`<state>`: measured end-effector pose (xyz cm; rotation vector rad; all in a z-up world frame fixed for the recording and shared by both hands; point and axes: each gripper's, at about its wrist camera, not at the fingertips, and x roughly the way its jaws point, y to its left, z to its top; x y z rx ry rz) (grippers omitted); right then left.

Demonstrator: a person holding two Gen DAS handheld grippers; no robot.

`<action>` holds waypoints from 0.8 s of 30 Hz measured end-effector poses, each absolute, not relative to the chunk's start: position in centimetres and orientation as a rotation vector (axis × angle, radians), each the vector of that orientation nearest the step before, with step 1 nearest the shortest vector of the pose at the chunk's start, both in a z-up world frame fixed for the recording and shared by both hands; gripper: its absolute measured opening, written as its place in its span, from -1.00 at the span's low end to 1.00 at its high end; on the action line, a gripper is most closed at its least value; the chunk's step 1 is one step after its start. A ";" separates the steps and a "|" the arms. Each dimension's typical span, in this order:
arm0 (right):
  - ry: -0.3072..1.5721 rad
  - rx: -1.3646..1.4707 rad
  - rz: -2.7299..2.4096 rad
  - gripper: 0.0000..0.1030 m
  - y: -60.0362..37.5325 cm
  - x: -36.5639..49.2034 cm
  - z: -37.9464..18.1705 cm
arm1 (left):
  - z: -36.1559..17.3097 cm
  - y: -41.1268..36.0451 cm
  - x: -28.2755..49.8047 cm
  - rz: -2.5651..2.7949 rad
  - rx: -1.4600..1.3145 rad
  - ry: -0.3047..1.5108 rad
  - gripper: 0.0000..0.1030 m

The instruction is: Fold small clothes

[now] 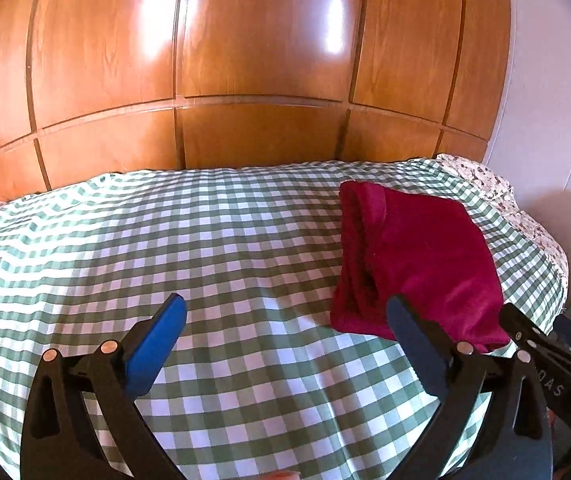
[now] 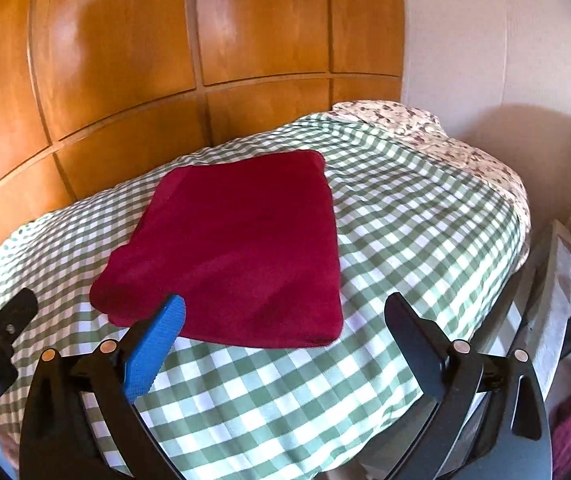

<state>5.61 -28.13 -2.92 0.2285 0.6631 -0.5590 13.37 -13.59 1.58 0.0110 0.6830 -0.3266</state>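
Observation:
A dark red garment (image 1: 421,264) lies folded into a flat rectangle on the green-and-white checked bed cover (image 1: 213,248). In the right wrist view the garment (image 2: 237,248) sits just beyond my fingers. My left gripper (image 1: 285,312) is open and empty, held above the cover to the left of the garment. My right gripper (image 2: 285,312) is open and empty, just in front of the garment's near edge. The right gripper's body also shows at the right edge of the left wrist view (image 1: 545,352).
A wooden panelled wardrobe (image 1: 245,60) stands behind the bed. A floral pillow (image 2: 405,120) lies at the bed's far right corner by a white wall (image 2: 485,40). A white frame and dark objects stand beside the bed's right edge (image 2: 557,280).

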 end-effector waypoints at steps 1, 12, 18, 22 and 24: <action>0.659 0.226 -0.565 0.92 -28.1 5.5 -2.8 | 1.8 -13.5 13.2 -0.325 0.012 0.677 0.95; 0.616 0.193 -0.561 0.92 -27.1 4.8 -1.7 | 2.2 -13.5 12.7 -0.294 0.022 0.668 0.95; 0.616 0.196 -0.554 0.92 -27.1 4.8 -1.8 | 2.3 -13.6 12.6 -0.290 0.019 0.669 0.95; 0.612 0.196 -0.561 0.92 -27.1 4.8 -1.9 | 2.4 -13.8 12.4 -0.296 0.029 0.661 0.95; 0.611 0.196 -0.565 0.92 -27.2 4.8 -1.9 | 2.5 -14.0 12.2 -0.296 0.039 0.656 0.95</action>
